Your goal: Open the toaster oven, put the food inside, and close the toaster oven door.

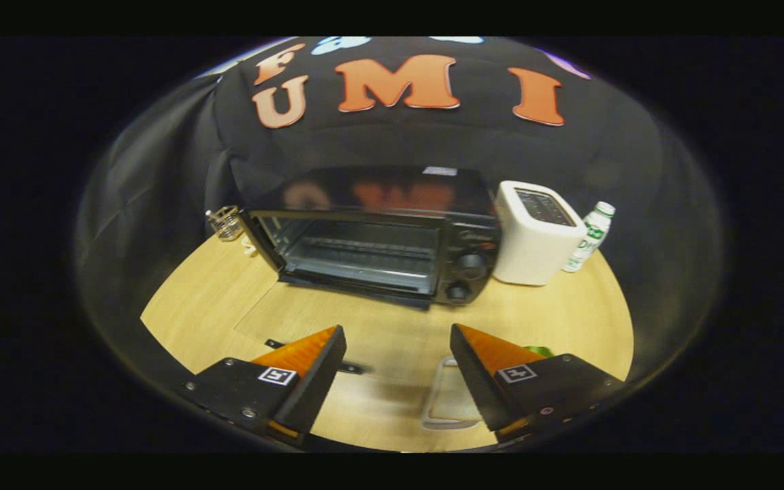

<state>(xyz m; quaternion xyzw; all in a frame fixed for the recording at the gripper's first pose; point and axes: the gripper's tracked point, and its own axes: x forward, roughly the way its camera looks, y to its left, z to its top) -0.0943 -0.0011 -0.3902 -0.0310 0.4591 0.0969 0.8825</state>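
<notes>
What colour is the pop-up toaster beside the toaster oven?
White, with a dark slotted top; the toaster shows in the gripper view.

Our gripper hangs above the table, its two fingers spread wide, holding nothing between them.

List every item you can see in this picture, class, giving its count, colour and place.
toaster oven: one, black, door open, back of the table.
pop-up toaster: one, white, right beside the toaster oven.
bottle: one, white with green label, right of the pop-up toaster.
wire holder: one, metal, left of the toaster oven.
plate: one, pale, blurred, near the right finger.
green item: one, mostly hidden behind the right finger.
table: one, light wood.
tongs: one pair, open, holding nothing.
</notes>
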